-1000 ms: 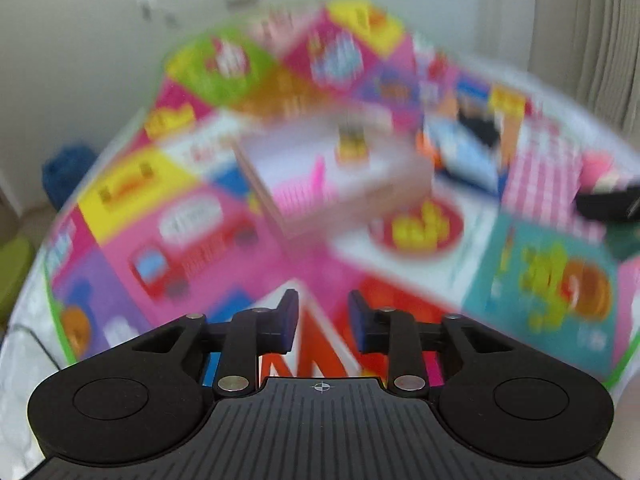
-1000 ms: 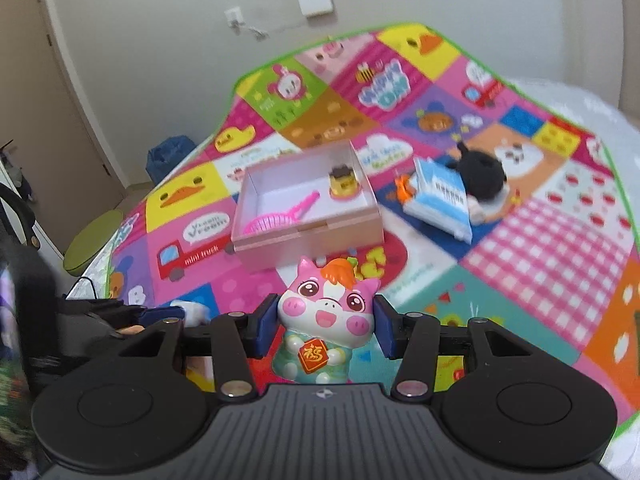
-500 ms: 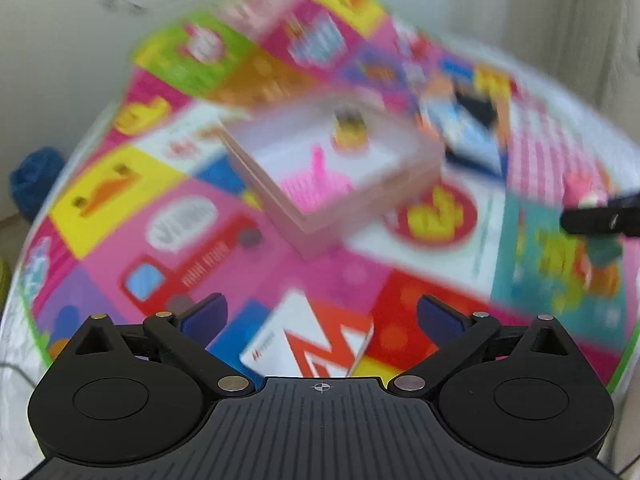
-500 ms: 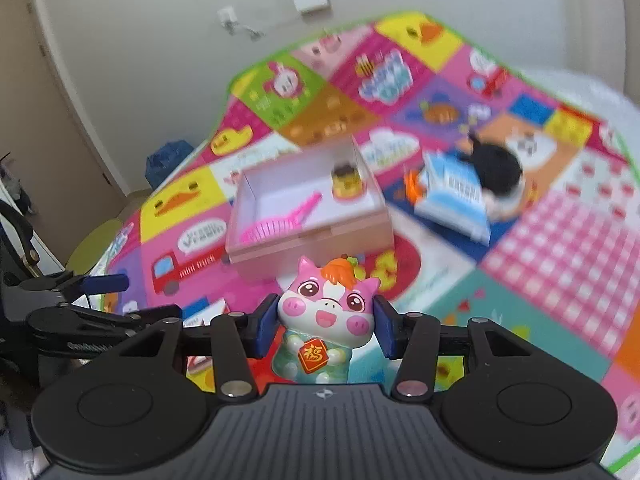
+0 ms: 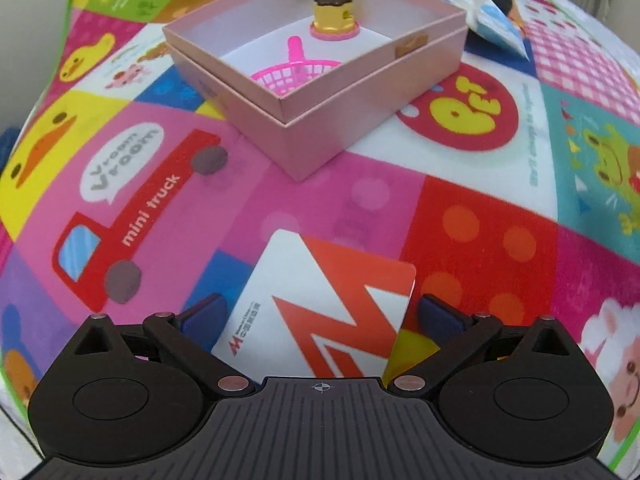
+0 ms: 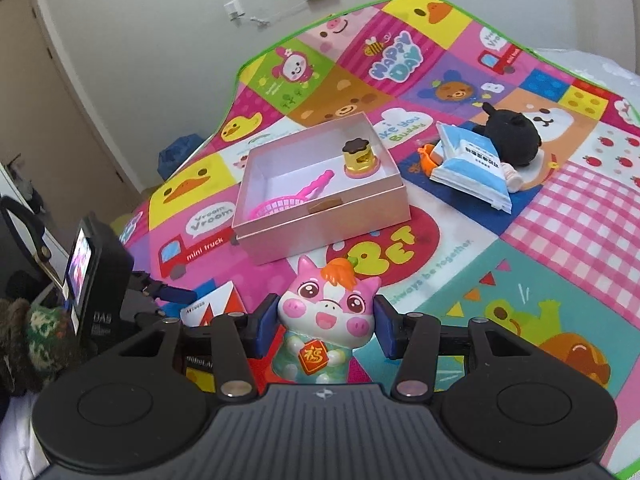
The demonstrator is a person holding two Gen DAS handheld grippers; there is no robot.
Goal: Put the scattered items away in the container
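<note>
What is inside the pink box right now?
Inside the pink box lie a pink toy net and a small pudding toy standing near the far corner. The near wall hides part of the net and floor there.

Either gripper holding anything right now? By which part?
Right gripper grips the pink cow figurine by the sides of its head. Left gripper is open, empty, straddling the card.

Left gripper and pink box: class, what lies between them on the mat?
Left wrist view: a white-and-orange card between the open left gripper, then bare mat up to the box.
</note>
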